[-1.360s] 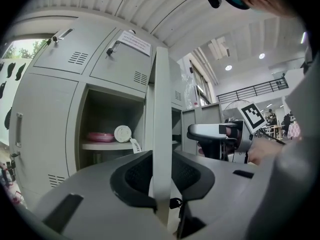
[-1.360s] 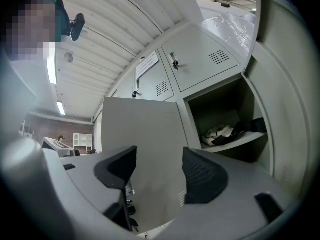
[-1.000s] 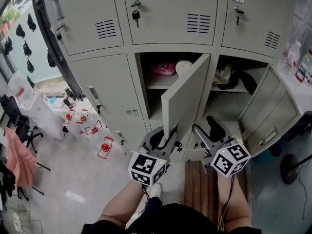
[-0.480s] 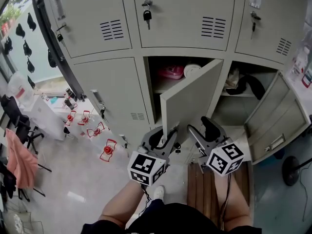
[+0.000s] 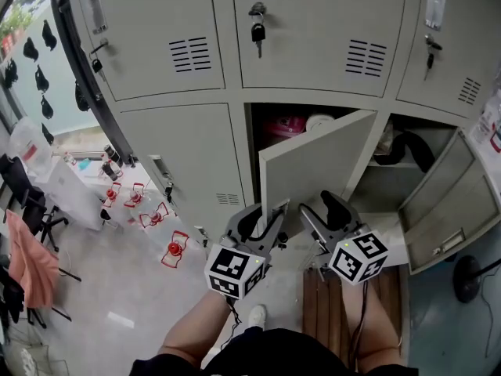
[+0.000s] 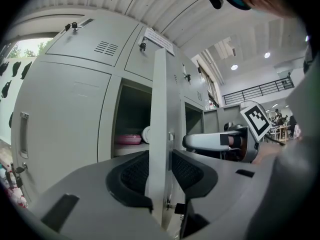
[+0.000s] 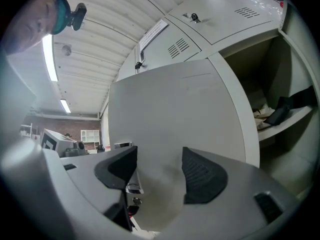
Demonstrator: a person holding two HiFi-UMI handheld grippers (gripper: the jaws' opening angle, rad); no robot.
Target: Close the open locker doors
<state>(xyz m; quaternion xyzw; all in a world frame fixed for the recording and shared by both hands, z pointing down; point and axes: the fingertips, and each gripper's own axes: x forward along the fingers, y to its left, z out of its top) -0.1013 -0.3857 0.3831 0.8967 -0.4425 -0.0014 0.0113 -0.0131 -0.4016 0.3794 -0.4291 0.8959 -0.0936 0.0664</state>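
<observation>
Jaws just opening, left gripper (image 5: 260, 218) astride locker door (image 5: 313, 163)

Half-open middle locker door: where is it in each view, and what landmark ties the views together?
Head view: half-open middle door at centre, swung outward.
Left gripper view: edge-on, a vertical strip at centre.
Right gripper view: its flat face fills the centre.
Shared landmark: the closed upper door directly above it, at upper centre in the left gripper view and the right gripper view.
</observation>
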